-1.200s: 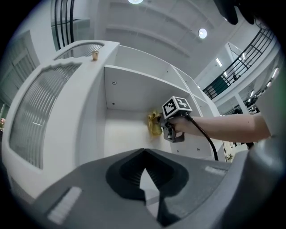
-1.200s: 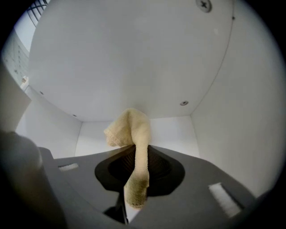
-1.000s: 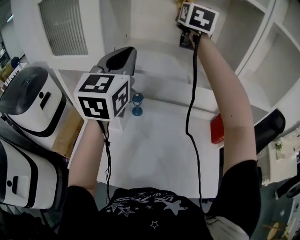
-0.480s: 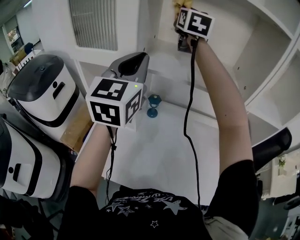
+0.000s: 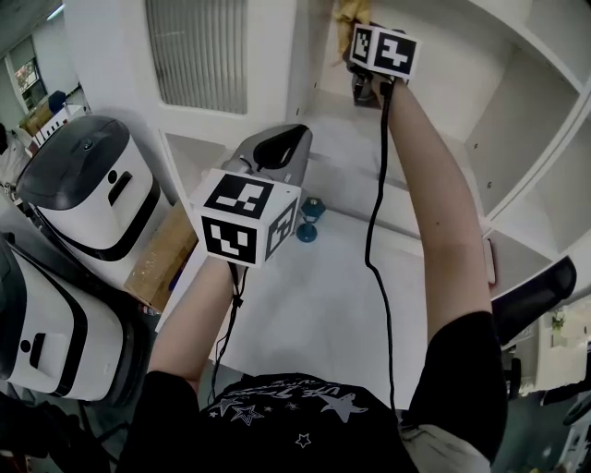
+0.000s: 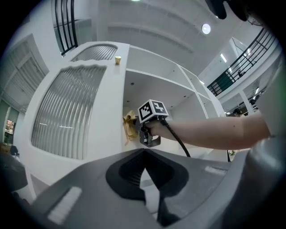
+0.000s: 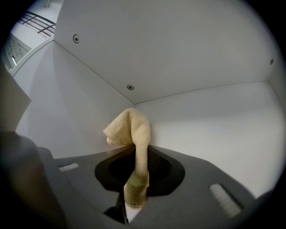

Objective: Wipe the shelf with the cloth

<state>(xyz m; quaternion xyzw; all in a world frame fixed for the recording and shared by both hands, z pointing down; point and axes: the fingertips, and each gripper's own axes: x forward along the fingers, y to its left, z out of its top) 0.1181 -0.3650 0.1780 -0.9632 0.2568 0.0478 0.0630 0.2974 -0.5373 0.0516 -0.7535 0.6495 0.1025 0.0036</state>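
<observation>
A yellow cloth [image 7: 134, 134] is pinched between the jaws of my right gripper [image 7: 133, 199], and its free end curls up against the inner corner of a white shelf compartment [image 7: 210, 116]. In the head view the right gripper [image 5: 356, 42] reaches up and far into the shelf unit [image 5: 443, 120], with the cloth [image 5: 349, 13] showing just above its marker cube. The left gripper view shows the cloth [image 6: 129, 127] hanging at the compartment's left wall. My left gripper [image 6: 145, 185] is shut on nothing and hangs lower [image 5: 277, 148], away from the shelf.
A small blue object [image 5: 309, 222] stands on the white tabletop [image 5: 314, 305] below the shelf. Two white-and-black machines [image 5: 88, 199] and a cardboard box [image 5: 162, 263] sit at the left. A black chair [image 5: 536, 296] is at the right.
The view has shifted, so the left gripper now sits further right and lower. The right gripper stays up in the compartment with the cloth still in its jaws.
</observation>
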